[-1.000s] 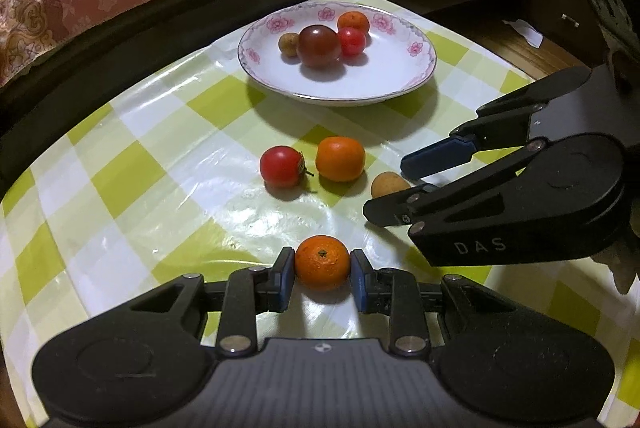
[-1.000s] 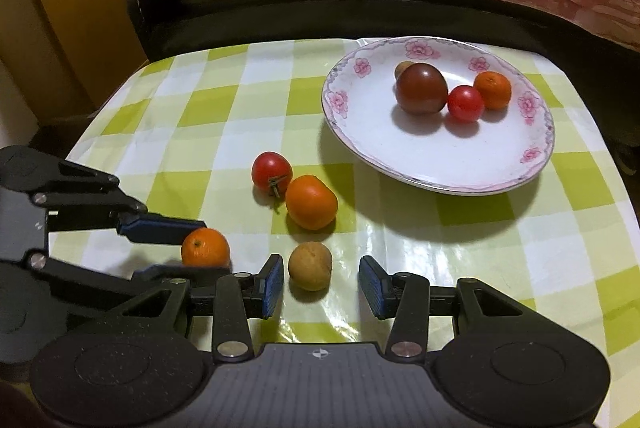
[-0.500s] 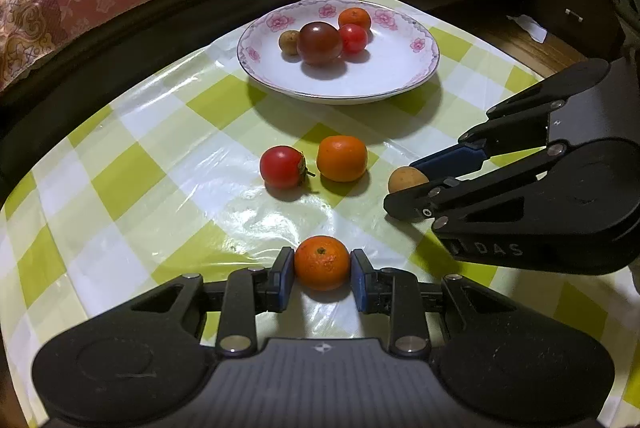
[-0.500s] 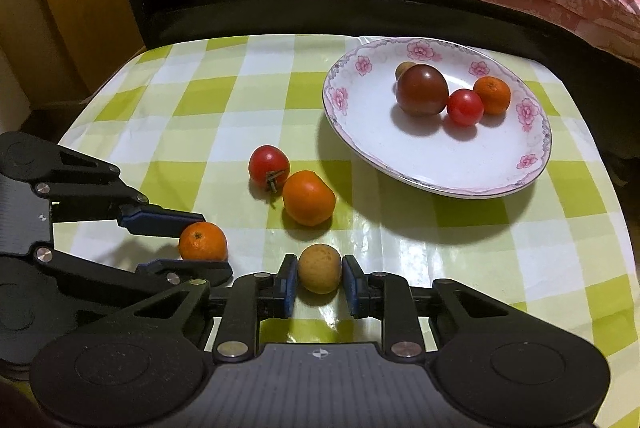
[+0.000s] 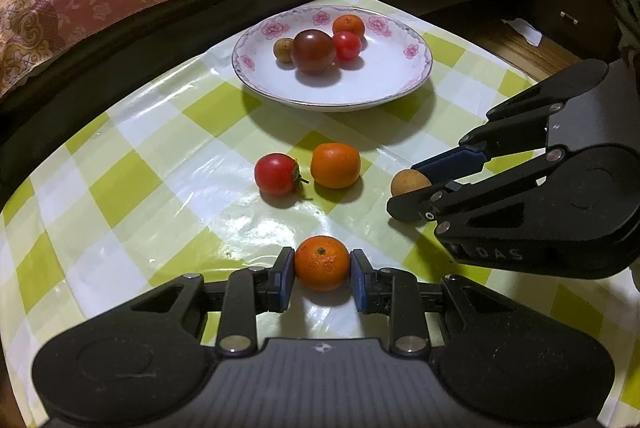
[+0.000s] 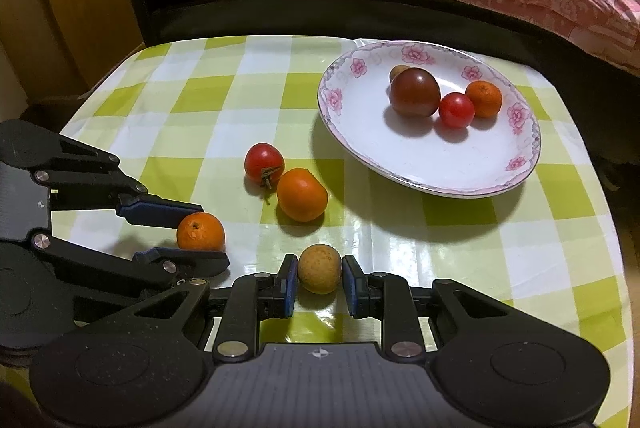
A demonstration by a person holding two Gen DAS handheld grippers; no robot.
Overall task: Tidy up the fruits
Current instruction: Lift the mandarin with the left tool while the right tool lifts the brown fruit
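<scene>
Mandarin (image 5: pixel 321 262) sits pinched in my left gripper (image 5: pixel 321 278); my right gripper (image 6: pixel 319 279) clamps the tan fruit (image 6: pixel 319 268) (both near the table's front edge).

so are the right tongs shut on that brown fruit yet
Shut: the right tongs have both blue pads pressed against the small brown fruit, which sits on the checked cloth.

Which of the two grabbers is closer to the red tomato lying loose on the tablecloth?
Roughly equal. Left gripper sits below the red tomato, clamping a mandarin; right gripper grips a longan.
</scene>
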